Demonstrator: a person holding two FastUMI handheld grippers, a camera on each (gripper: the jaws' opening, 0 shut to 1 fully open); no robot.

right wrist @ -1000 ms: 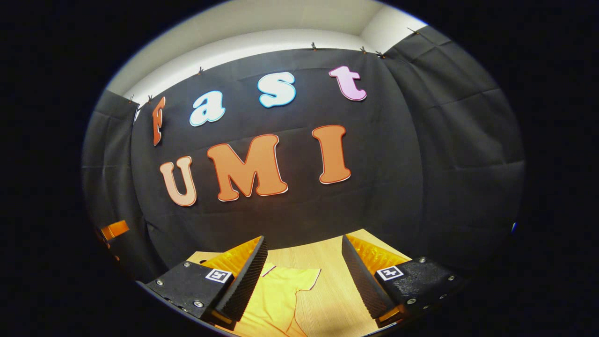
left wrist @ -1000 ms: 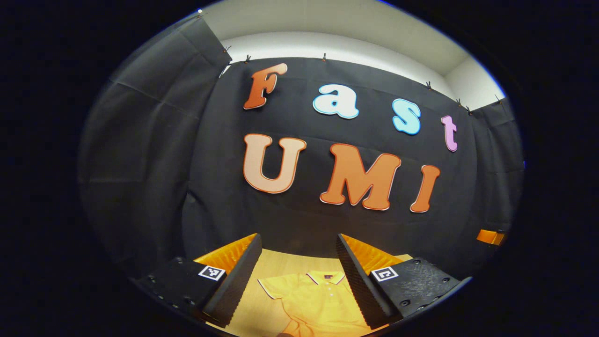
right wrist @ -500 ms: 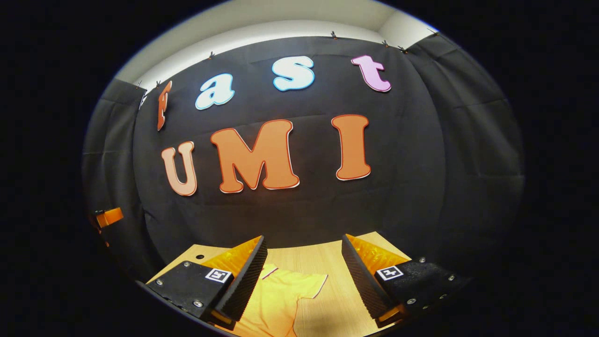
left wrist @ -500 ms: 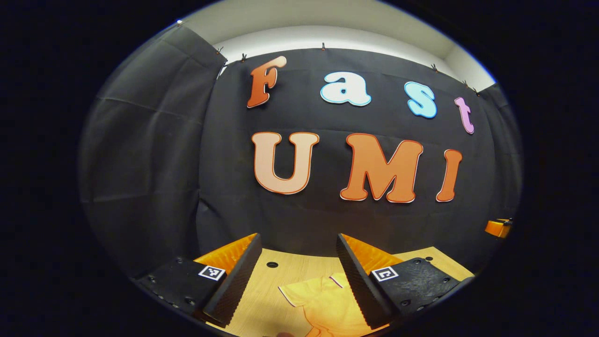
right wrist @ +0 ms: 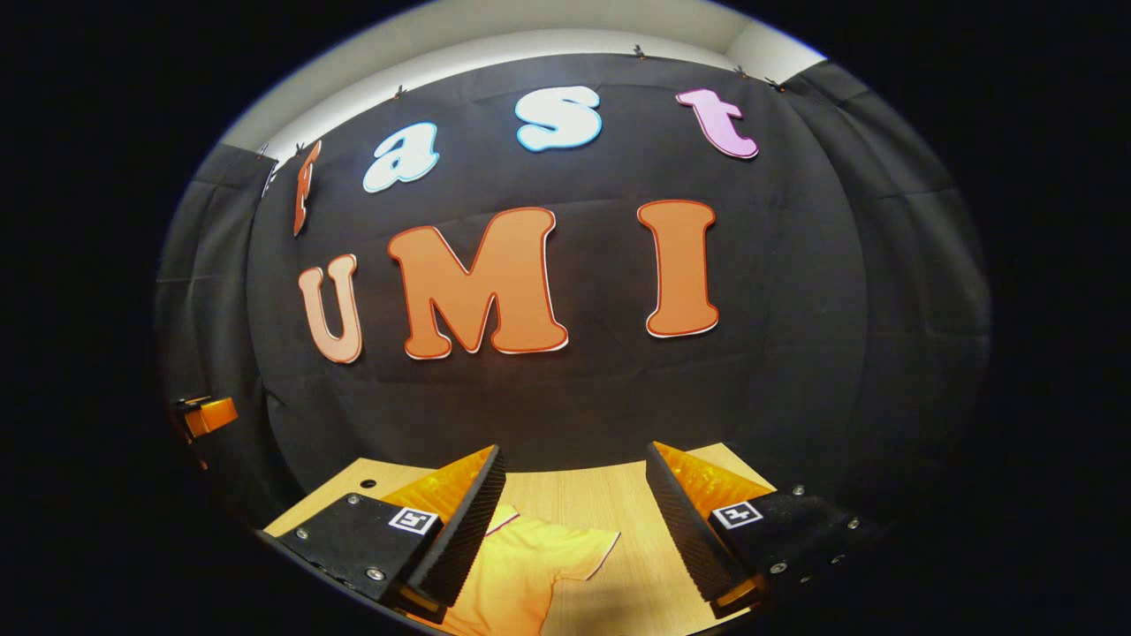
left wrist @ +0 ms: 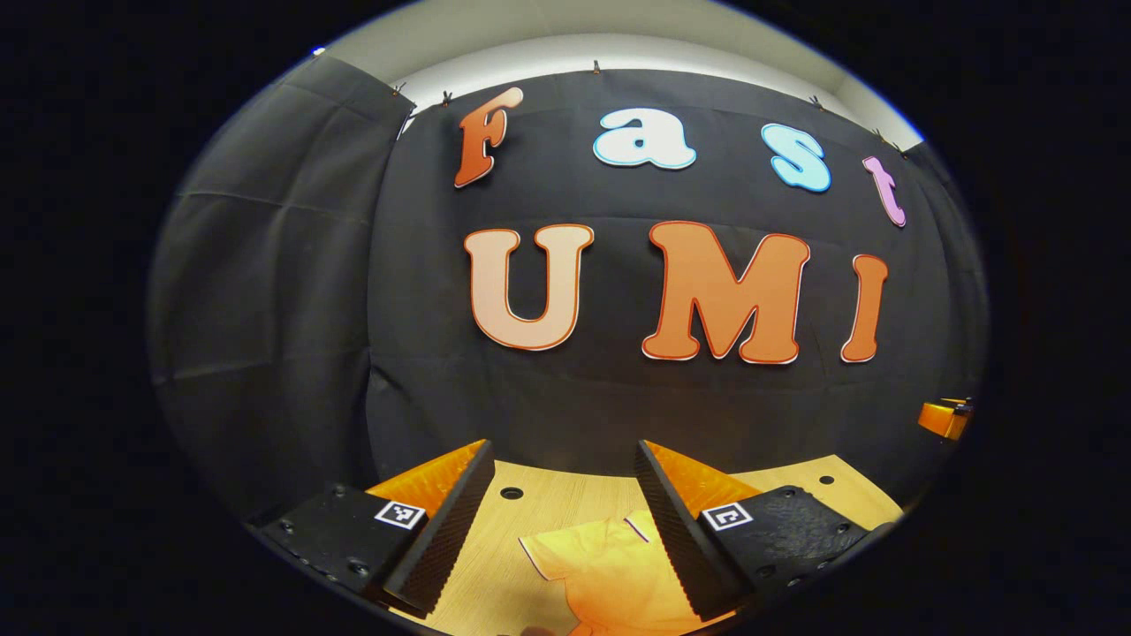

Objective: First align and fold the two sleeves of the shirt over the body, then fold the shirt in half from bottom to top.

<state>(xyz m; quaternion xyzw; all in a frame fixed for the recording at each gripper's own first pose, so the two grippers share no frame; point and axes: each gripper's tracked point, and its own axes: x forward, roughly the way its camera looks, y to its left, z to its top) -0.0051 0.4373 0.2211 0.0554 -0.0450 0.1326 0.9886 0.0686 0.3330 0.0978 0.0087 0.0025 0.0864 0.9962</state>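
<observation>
Left gripper (left wrist: pixel 561 503) is up off the work, jaws spread wide with nothing between them, looking down and forward at the yellow polo shirt (left wrist: pixel 610 570) lying flat on the wooden tabletop (left wrist: pixel 548 499). In the left gripper view the shirt's left sleeve (left wrist: pixel 565 546) sticks out sideways, its trimmed cuff edge plain to see, well clear of the body panel, so that sleeve is not folded yet. Over to the right gripper (right wrist: pixel 574 503): it too hangs released and empty above the wood, and beneath it in the right gripper view the right sleeve (right wrist: pixel 574 543) lies spread outward on the tabletop, cuff pointing away from the torso. Collar trim peeks out beside the near finger. A small round hole (left wrist: pixel 512 493) dots the tabletop beyond the shirt. By my reading, nothing of the task is done: both sleeves remain to be brought in over the body, and the bottom-to-top halving comes after that. The hem is out of sight below both views, so how the lower shirt lies I cannot tell.
</observation>
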